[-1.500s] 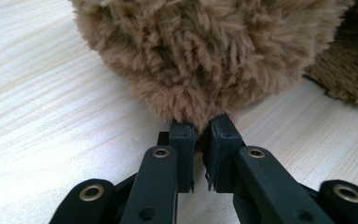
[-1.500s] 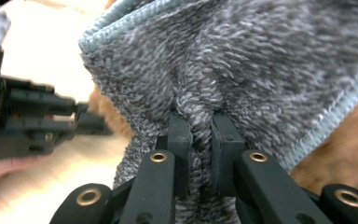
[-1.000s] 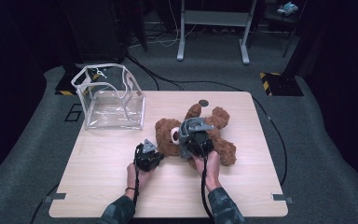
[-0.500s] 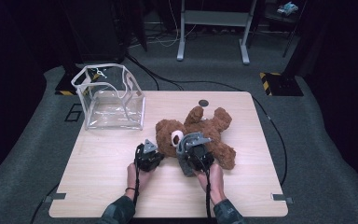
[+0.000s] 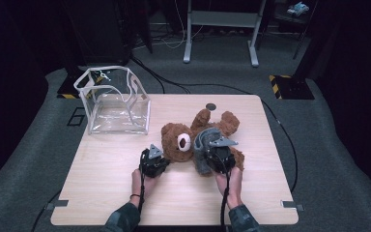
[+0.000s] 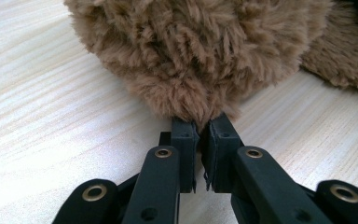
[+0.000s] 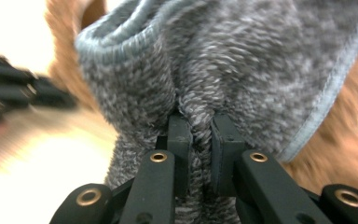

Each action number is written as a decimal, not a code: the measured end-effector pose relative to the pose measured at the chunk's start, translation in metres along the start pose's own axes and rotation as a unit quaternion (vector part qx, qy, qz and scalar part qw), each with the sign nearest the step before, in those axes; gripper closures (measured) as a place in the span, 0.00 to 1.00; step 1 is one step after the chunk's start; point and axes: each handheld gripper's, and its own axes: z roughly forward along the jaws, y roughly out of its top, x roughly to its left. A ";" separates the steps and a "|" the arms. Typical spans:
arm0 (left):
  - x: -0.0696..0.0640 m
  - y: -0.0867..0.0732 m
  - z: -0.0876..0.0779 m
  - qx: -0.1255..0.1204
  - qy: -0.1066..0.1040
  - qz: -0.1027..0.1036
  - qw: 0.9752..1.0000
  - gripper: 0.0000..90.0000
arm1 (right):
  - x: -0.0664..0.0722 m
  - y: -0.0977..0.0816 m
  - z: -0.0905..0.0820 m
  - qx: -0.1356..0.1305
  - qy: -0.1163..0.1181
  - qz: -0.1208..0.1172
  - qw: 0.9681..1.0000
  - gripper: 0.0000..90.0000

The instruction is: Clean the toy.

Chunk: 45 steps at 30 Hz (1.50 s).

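Undressing step, by the look of it: grey knitted garment coming off the bear.

- Left gripper [image 6: 196,140], fingers [image 6: 182,140] clenched on a tuft of brown fur at the head end. Job here is to anchor; judge it best kept low and steady on the desk so the toy does not slide along.
- Right gripper [image 7: 199,135], fingers [image 7: 179,135] clenched on a bunched fold of the grey knitted garment [image 5: 204,145]. Judge the pull should run along the body, away from the head, slow and even; a sideways tug would likely drag the whole toy or slip the fold free.
- Risk: thin pinch of fur on the left may give way under load.

Brown plush teddy bear [image 5: 176,140] lies flat near the middle of the pale wooden desk [image 5: 106,193], white muzzle up, limbs splayed toward the far edge. Fur long and shaggy. Garment speckled grey, paler blue-grey hem, rucked up over the torso. Clear plastic open-topped box [image 5: 113,104] stands at the far left corner, apart from the bear.
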 end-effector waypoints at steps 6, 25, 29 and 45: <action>-0.001 0.001 0.001 0.006 0.001 0.004 1.000 0.92 | -0.001 -0.023 0.009 0.037 0.017 0.005 0.999 0.90; 0.001 0.000 0.000 0.000 -0.003 -0.001 1.000 0.92 | 0.052 0.016 0.031 0.034 0.038 -0.052 0.997 0.90; 0.001 0.000 0.000 0.000 -0.004 -0.004 1.000 0.92 | 0.065 0.018 0.026 0.024 0.073 -0.066 0.995 0.90; 0.000 0.000 0.000 0.002 -0.002 -0.002 1.000 0.92 | 0.008 0.005 0.011 0.023 -0.008 -0.022 0.999 0.90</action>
